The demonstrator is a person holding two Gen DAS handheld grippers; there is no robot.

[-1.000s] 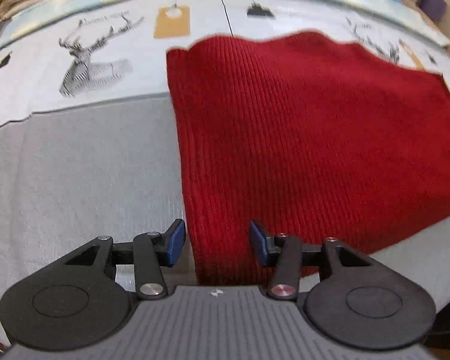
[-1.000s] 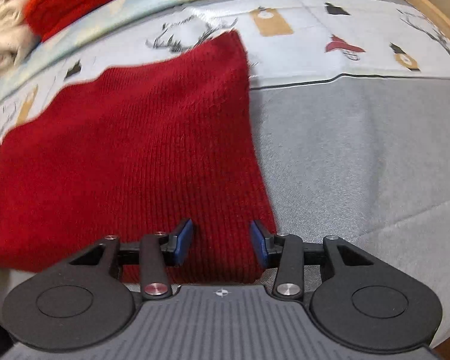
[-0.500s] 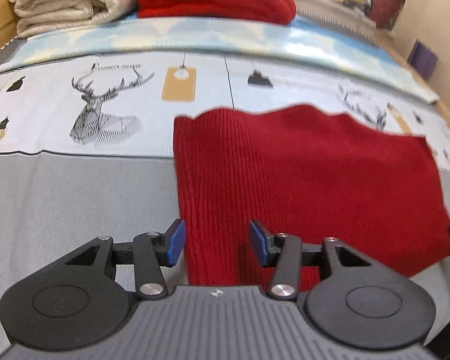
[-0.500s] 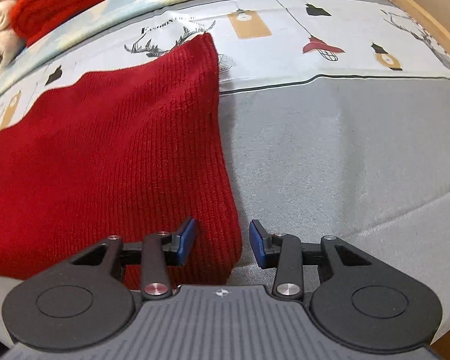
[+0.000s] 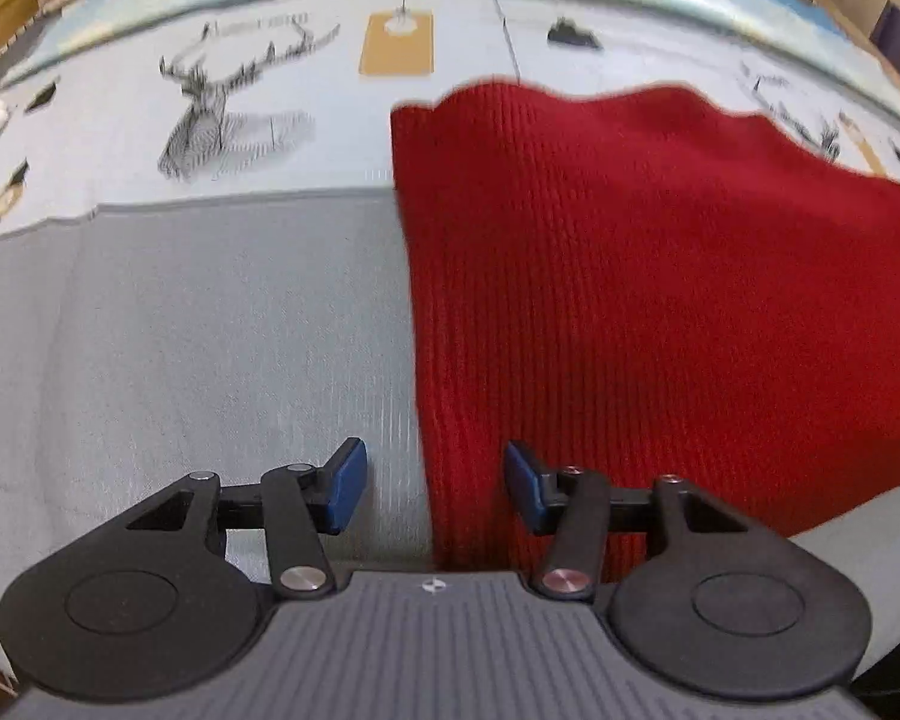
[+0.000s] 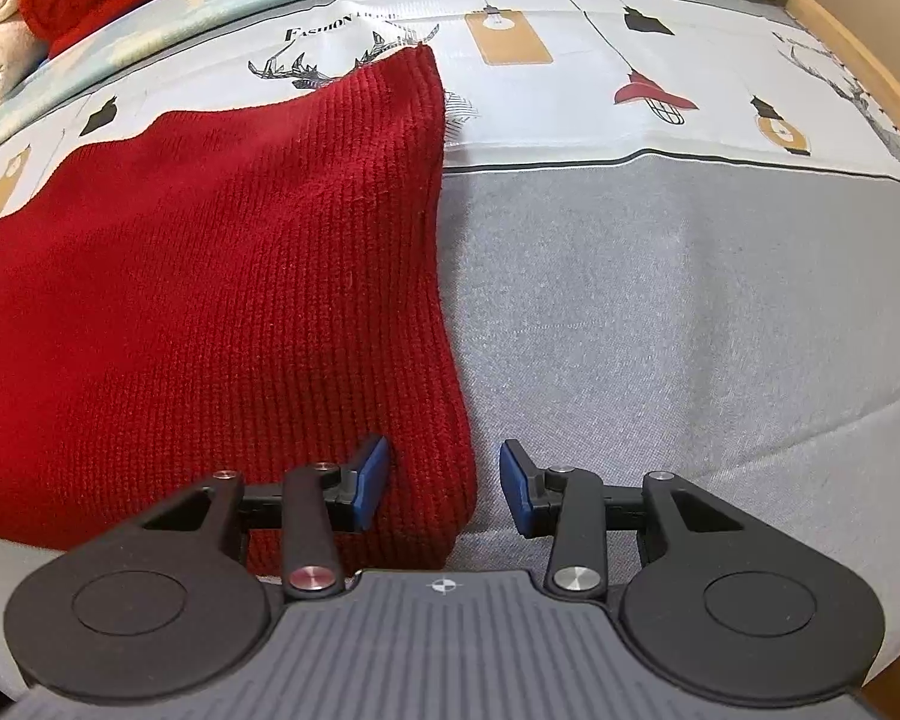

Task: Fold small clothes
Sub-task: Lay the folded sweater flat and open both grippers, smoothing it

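Both tongs are hanging apart over a red ribbed knit garment [image 5: 660, 300] spread flat on a grey-and-printed bedspread [image 5: 210, 330]. The left tongs [image 5: 435, 483] are straddling its near-left corner; the right tongs [image 6: 444, 483] are straddling its near-right corner. Its long axis is seemingly running side to side between them, each hand equally near.

We've got a deep red ribbed knit [image 5: 660, 300] on a bedsheet [image 6: 660, 276] that's plain grey up front, white further back with black deer, mustard tags and a red lamp printed on it. Both grippers are black with blue pads [image 6: 519, 495]
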